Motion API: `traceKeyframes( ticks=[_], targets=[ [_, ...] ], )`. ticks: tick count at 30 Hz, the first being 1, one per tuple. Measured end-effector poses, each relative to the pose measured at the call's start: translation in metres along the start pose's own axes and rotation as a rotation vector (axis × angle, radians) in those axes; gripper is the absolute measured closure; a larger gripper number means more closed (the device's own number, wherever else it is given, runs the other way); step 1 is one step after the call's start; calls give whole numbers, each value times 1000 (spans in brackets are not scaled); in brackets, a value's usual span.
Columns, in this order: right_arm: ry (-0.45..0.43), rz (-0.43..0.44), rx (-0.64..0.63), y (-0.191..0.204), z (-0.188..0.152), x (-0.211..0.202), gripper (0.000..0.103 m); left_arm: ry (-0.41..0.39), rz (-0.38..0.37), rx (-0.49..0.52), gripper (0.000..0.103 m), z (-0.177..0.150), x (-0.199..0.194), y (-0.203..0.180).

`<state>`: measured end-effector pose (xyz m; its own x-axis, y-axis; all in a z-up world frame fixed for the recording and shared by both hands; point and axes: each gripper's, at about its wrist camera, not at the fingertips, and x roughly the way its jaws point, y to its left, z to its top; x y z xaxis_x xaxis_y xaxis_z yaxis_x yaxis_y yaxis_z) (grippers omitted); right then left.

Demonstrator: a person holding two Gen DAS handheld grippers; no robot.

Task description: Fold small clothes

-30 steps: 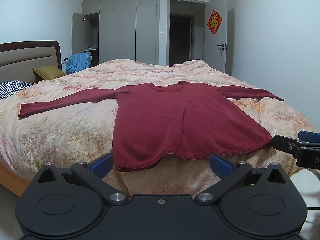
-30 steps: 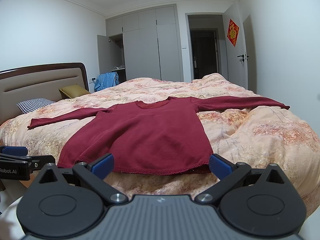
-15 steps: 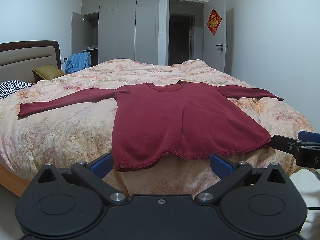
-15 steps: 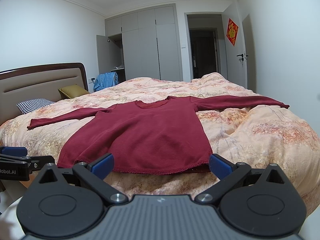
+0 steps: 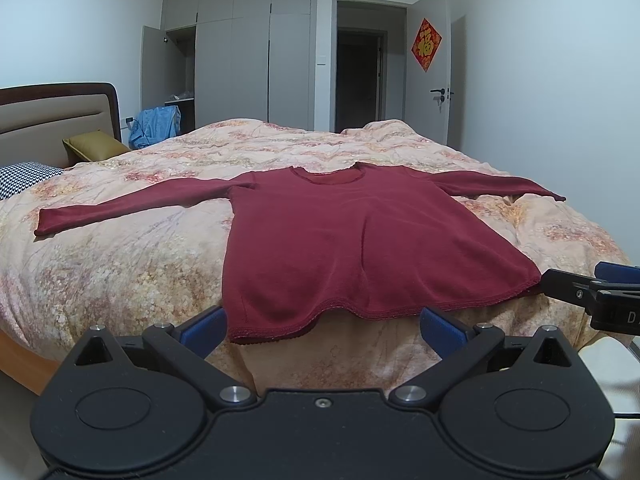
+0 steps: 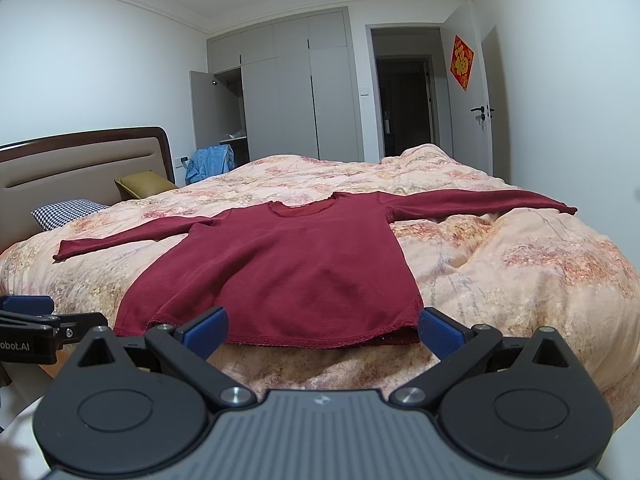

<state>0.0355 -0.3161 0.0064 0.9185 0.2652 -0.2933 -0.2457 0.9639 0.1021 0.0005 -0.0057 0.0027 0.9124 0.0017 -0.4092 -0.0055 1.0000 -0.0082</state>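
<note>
A dark red long-sleeved top [image 5: 352, 236] lies flat on the bed with both sleeves spread out and its hem at the near edge. It also shows in the right wrist view [image 6: 288, 264]. My left gripper [image 5: 322, 326] is open and empty, just short of the hem's left part. My right gripper [image 6: 322, 326] is open and empty, just short of the hem's right part. The right gripper's side shows in the left wrist view [image 5: 592, 292], beside the hem's right corner. The left gripper's side shows in the right wrist view [image 6: 44, 324], near the hem's left corner.
The bed has a floral peach quilt [image 5: 120, 264], a padded headboard [image 5: 48, 120] at the left, an olive cushion [image 5: 94, 148] and a checked pillow [image 5: 20, 178]. A grey wardrobe [image 5: 248, 60] with one open door and a dark doorway [image 5: 360, 80] stand behind.
Both grippers have edged very slightly toward the hem. The top has not moved.
</note>
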Motion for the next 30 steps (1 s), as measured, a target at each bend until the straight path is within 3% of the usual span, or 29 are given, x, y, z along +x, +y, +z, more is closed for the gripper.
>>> traceKeyframes(
  ticks=[30],
  targets=[
    [5,1,13,-1,1,1,0,17,-11,-3,1,0,1,0]
  ],
)
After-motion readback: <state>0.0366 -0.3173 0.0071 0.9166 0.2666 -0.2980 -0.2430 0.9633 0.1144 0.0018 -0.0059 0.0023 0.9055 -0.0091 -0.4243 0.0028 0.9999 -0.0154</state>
